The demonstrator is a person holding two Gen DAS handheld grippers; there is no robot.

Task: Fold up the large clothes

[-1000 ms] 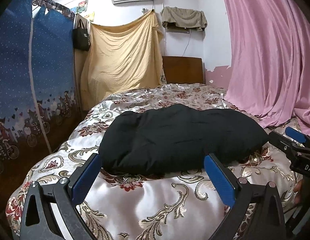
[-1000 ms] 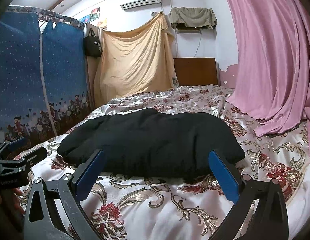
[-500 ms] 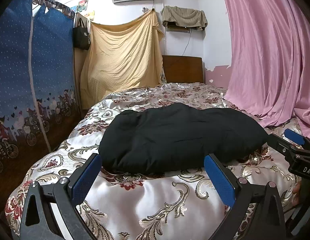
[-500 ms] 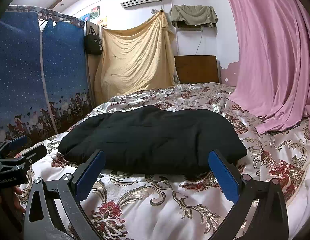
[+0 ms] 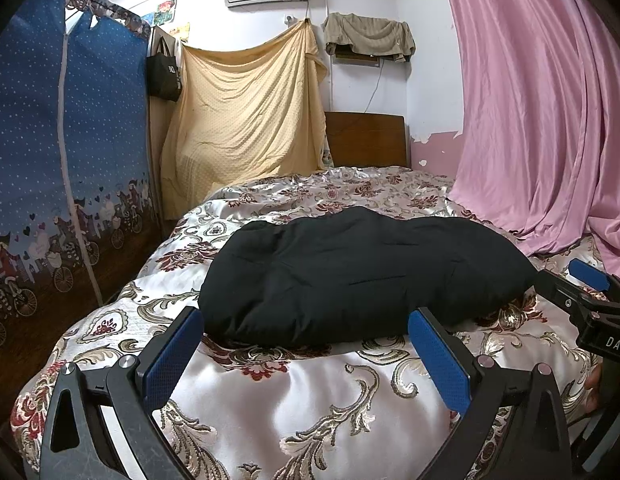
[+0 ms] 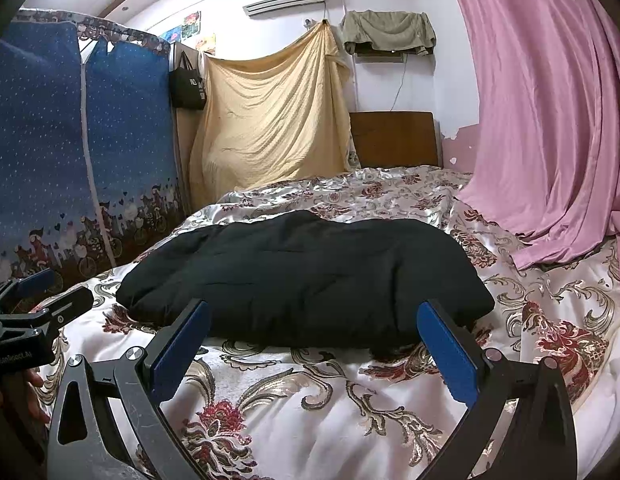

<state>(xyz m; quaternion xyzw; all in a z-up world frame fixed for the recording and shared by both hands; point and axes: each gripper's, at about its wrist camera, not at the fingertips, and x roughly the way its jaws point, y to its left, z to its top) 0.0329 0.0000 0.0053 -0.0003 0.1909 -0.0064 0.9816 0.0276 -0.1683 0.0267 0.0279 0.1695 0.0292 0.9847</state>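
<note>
Both grippers, left gripper (image 5: 306, 354) and right gripper (image 6: 314, 350), hang spread wide and empty just short of the black padded garment (image 5: 362, 276) lying crosswise on the bed (image 5: 310, 408), roughly equally near.

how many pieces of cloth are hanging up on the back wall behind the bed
2. A big yellow sheet hangs left of the headboard, and a smaller olive cloth is draped over something higher up, right of the sheet. The sheet may hide more behind it.
</note>
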